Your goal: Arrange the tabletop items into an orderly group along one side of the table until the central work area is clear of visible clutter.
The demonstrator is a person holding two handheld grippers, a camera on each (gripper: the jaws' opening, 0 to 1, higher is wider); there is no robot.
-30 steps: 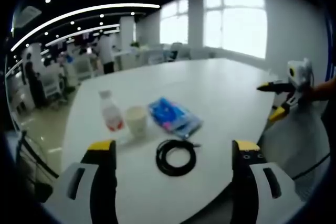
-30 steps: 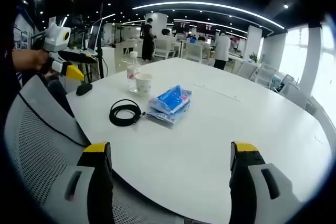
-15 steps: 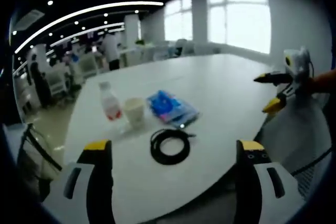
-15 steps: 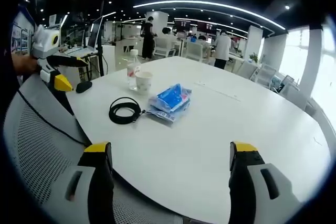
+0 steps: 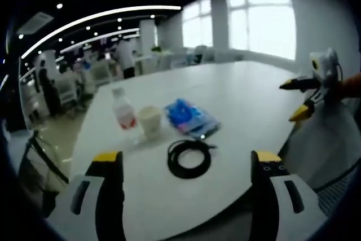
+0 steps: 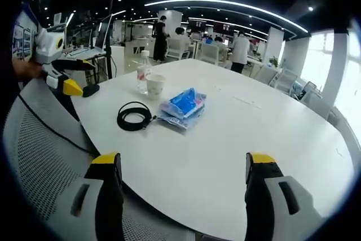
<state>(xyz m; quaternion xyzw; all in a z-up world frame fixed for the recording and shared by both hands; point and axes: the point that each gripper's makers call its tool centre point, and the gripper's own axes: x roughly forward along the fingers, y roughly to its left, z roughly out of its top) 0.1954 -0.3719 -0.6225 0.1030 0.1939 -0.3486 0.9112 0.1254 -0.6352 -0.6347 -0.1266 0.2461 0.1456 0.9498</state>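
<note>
Two hand-held grippers hover at the edge of a white tabletop, jaws wide and holding nothing. A bottle, cup, blue packet and coiled cable lie clustered near one side. The cable looks the likely first pick: best approached from above, pinching the whole coil so no loop trails. From the left gripper it lies just ahead, between the jaws; the right gripper is well apart.
</note>
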